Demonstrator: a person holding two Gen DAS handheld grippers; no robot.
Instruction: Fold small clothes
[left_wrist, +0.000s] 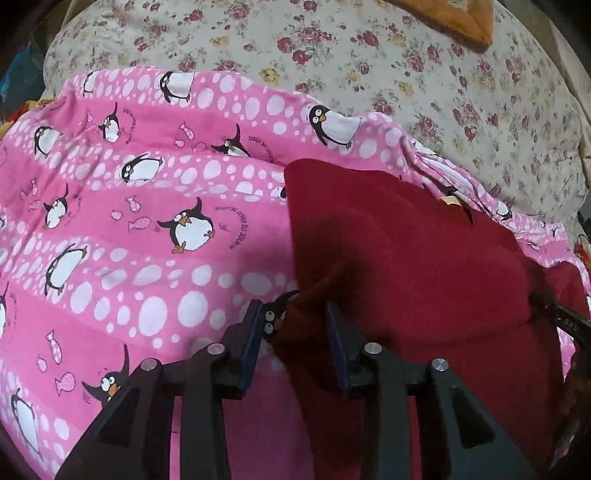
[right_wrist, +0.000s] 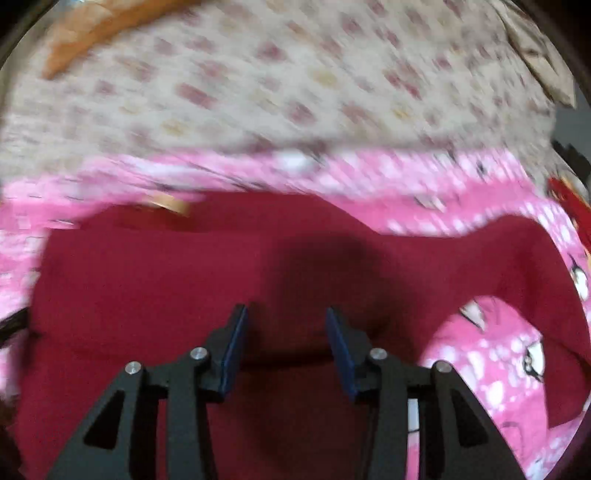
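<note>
A dark red garment lies on a pink penguin-print blanket, with a small tan label at its far edge. My left gripper stands over the garment's near left corner. A bunched tip of red cloth rises between the jaws, and blanket shows between that cloth and the left pad, so the jaws stand open around it. The right wrist view is blurred. There my right gripper is open above the middle of the red garment, with nothing between its fingers. A red sleeve curves off to the right.
The pink blanket lies on a cream floral sheet that fills the far side. An orange-brown cloth lies at the far edge of the sheet. A black part juts in at the garment's right edge.
</note>
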